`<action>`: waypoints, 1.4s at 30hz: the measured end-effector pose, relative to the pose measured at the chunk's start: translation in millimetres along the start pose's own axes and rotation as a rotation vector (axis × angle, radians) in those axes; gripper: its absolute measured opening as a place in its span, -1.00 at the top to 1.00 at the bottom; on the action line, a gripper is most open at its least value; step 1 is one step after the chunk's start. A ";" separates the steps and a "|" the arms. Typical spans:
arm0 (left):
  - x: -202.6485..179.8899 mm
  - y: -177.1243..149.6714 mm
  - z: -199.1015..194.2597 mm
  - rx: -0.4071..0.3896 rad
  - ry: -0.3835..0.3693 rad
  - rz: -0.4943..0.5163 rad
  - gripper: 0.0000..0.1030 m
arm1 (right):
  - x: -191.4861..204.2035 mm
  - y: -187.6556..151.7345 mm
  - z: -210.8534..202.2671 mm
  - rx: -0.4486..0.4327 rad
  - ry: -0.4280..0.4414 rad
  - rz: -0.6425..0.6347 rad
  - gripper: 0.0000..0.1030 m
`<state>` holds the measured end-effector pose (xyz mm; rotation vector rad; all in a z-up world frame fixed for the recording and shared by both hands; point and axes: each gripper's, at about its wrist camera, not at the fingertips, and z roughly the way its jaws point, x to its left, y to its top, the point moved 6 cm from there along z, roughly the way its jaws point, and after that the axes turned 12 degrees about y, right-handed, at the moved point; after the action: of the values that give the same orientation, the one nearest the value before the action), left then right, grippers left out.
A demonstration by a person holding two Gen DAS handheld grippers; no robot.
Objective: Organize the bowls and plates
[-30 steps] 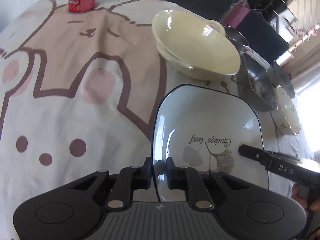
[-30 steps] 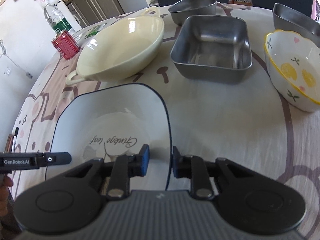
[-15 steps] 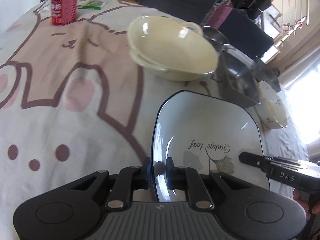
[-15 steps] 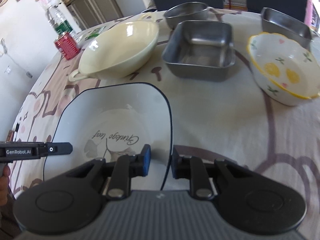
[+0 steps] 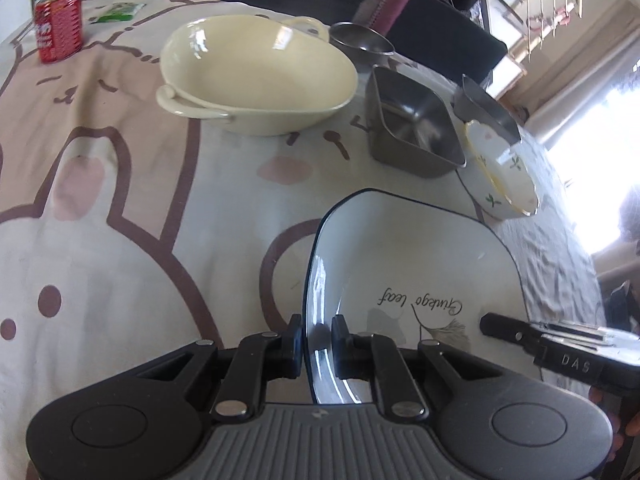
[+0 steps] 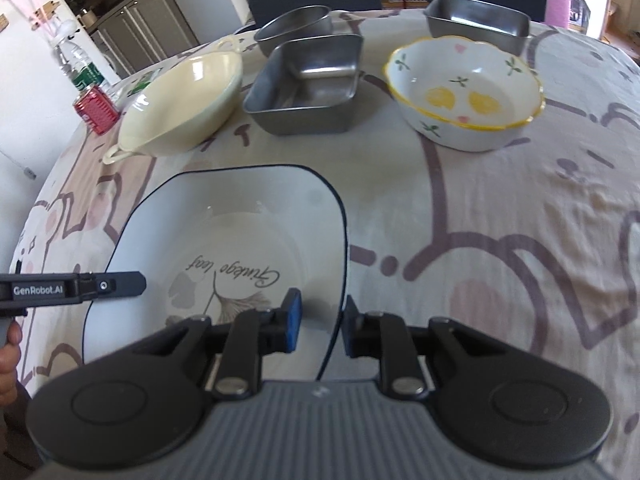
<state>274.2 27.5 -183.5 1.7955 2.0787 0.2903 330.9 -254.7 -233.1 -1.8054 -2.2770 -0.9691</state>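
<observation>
Carried toward the dishes at twelve o'clock, the square plate point(image 5: 416, 264) hangs over the bench point(image 5: 120, 240), both hand-held grippers, left point(image 5: 316, 344) and right point(image 6: 320, 326), clamping opposite rims; we judge setting it down comes next.

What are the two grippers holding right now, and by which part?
Both hold the square plate: left gripper on its left rim, right gripper on its right rim.
</observation>
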 end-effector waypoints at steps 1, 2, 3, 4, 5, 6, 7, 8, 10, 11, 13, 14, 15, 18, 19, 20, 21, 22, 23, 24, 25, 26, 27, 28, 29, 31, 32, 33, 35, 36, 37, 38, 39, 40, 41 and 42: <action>-1.4 0.7 0.4 -0.002 0.009 0.008 0.71 | 1.0 0.6 0.5 -0.001 -0.006 0.002 0.51; -1.4 2.5 1.4 -0.002 0.015 0.004 0.71 | 0.9 0.7 1.0 -0.003 -0.014 0.005 0.51; -1.1 4.0 1.9 0.000 0.020 -0.002 0.71 | 1.1 1.5 1.9 -0.004 -0.019 0.007 0.51; -0.9 5.2 2.3 0.000 0.027 -0.003 0.71 | 0.1 0.7 1.7 -0.005 -0.022 0.011 0.51; -1.4 6.4 2.7 -0.001 0.033 -0.005 0.71 | -1.2 -0.7 0.6 -0.006 -0.023 0.018 0.51; -1.0 7.7 4.0 0.000 0.038 -0.005 0.71 | -1.5 -0.1 1.6 -0.006 -0.022 0.025 0.51; -0.8 7.9 4.9 0.003 0.040 -0.005 0.71 | -1.0 1.5 3.8 -0.006 -0.023 0.029 0.51; -0.3 8.1 6.0 0.008 0.042 -0.005 0.71 | -1.2 2.1 5.2 -0.005 -0.025 0.030 0.50; 0.5 7.2 8.5 0.021 0.046 -0.004 0.71 | -2.2 2.9 7.9 -0.001 -0.030 0.028 0.50; 0.7 6.4 9.6 0.026 0.049 -0.002 0.70 | -2.8 3.2 9.7 0.003 -0.032 0.028 0.50; 1.2 6.1 10.6 0.027 0.056 0.001 0.70 | -3.4 3.2 14.0 0.013 -0.036 0.031 0.50; 1.6 6.1 11.1 0.028 0.057 -0.001 0.70 | -3.6 3.0 15.1 0.015 -0.038 0.034 0.50; 1.9 6.3 11.4 0.028 0.058 -0.003 0.70 | -3.8 3.6 16.4 0.017 -0.037 0.041 0.49; 1.4 6.3 12.0 0.032 0.062 0.000 0.70 | -4.1 4.8 18.7 0.026 -0.035 0.052 0.49; 1.1 5.7 12.1 0.038 0.064 0.004 0.69 | -4.5 4.4 19.0 0.029 -0.034 0.054 0.49; 1.1 4.8 12.6 0.047 0.066 0.005 0.69 | -4.9 4.2 19.5 0.032 -0.032 0.056 0.49; 0.8 3.9 13.3 0.053 0.067 0.006 0.69 | -5.6 4.5 20.4 0.036 -0.029 0.056 0.49; 0.0 3.1 13.7 0.056 0.068 0.014 0.70 | -6.5 4.7 21.2 0.040 -0.028 0.056 0.49; -1.4 2.4 14.2 0.056 0.073 0.026 0.69 | -7.0 4.0 22.5 0.049 -0.037 0.049 0.49; -2.1 2.4 14.4 0.050 0.079 0.033 0.69 | -6.3 2.6 24.5 0.063 -0.057 0.026 0.49; -1.7 2.6 14.6 0.050 0.079 0.031 0.69 | -4.4 1.8 24.3 0.063 -0.062 0.009 0.49; -1.0 2.9 15.1 0.054 0.077 0.024 0.69 | -3.3 2.1 24.4 0.065 -0.068 0.000 0.49; -0.7 3.2 15.5 0.057 0.077 0.022 0.69 | -3.5 2.0 24.6 0.065 -0.067 0.003 0.49; -0.9 3.2 16.0 0.059 0.078 0.022 0.69 | -3.9 1.8 24.5 0.065 -0.064 0.006 0.50; -1.0 3.4 16.2 0.060 0.080 0.023 0.69 | -4.2 1.7 24.5 0.065 -0.062 0.007 0.50; -1.3 3.9 16.6 0.064 0.080 0.026 0.68 | -5.0 1.2 24.2 0.063 -0.059 0.009 0.51; -1.2 4.3 16.6 0.066 0.079 0.030 0.68 | -5.1 0.5 24.2 0.063 -0.058 0.008 0.51; -1.5 4.7 16.9 0.066 0.079 0.037 0.68 | -5.5 0.3 24.1 0.062 -0.055 0.009 0.51; -3.1 5.2 16.2 0.059 0.091 0.063 0.69 | -7.2 -0.2 23.1 0.061 -0.049 0.019 0.53; -4.5 5.4 15.2 0.050 0.100 0.084 0.69 | -7.9 -0.2 22.1 0.060 -0.048 0.024 0.55; -6.0 5.6 14.3 0.042 0.109 0.105 0.69 | -8.8 -0.6 20.3 0.058 -0.047 0.030 0.57; -7.0 5.6 13.9 0.037 0.115 0.120 0.69 | -9.4 -1.1 19.0 0.058 -0.047 0.036 0.58; -7.3 5.4 13.8 0.037 0.117 0.125 0.69 | -9.7 -1.7 17.9 0.058 -0.048 0.037 0.58; -6.7 5.5 14.0 0.038 0.116 0.124 0.69 | -9.7 -2.3 17.2 0.058 -0.049 0.035 0.59; -6.2 5.6 14.0 0.040 0.114 0.123 0.69 | -9.3 -2.5 17.0 0.059 -0.050 0.034 0.59; -6.0 5.8 14.1 0.041 0.114 0.124 0.69 | -9.2 -3.0 16.4 0.061 -0.050 0.033 0.59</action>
<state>285.9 21.2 -193.1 1.9793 2.0653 0.3950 336.2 -254.4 -251.4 -1.8574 -2.2713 -0.8494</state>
